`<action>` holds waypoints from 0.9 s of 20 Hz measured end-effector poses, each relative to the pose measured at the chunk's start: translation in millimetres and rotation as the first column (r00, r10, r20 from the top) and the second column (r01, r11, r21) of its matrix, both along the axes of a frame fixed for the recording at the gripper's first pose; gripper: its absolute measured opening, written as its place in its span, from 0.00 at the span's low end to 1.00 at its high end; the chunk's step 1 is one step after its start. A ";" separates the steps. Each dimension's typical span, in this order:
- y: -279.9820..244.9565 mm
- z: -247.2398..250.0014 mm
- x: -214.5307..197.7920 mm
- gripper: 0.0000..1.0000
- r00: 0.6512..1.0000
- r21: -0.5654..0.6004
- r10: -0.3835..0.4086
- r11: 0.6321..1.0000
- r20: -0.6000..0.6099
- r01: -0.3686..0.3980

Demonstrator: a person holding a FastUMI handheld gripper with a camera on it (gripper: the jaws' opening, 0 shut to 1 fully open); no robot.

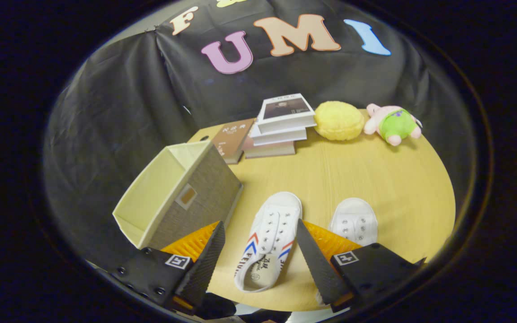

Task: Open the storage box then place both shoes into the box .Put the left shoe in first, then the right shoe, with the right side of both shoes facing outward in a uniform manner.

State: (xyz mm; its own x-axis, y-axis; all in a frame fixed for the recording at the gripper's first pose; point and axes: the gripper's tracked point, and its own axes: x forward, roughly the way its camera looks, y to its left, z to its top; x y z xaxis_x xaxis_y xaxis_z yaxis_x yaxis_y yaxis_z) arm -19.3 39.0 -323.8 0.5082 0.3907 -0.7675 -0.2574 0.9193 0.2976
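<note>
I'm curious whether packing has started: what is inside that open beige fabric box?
The beige fabric storage box stands open; the pale inner walls and floor that show are bare. Its near inner corner is hidden by its own wall. Both white canvas shoes sit on the table, one between the open fingers.

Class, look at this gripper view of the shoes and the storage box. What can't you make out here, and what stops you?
- Right-hand shoe: heel and side hidden behind one of the open fingers.
- Storage box: its floor is out of sight, blocked by its own wall.
- Shoe between the fingers: side lettering too small and curved to read.
- Books: cover text too small.
- Gripper: nothing held; whether the fingers touch the shoe is unclear.
</note>
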 end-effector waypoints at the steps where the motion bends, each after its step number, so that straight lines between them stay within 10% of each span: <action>1: -2.0 -9.8 -1.9 0.99 1.000 -0.005 0.003 1.000 -0.021 -0.003; 12: -16.3 -84.5 -27.8 0.96 0.975 -0.125 0.116 0.982 -0.190 -0.142; 18: -0.9 -86.9 -37.1 0.45 0.958 -0.011 0.084 0.996 -0.275 -0.091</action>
State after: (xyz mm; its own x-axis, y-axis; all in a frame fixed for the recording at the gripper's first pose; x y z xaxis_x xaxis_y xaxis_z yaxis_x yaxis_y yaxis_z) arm -56.4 38.1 -410.7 0.2420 0.4044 -0.8820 -0.2491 0.9044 0.3463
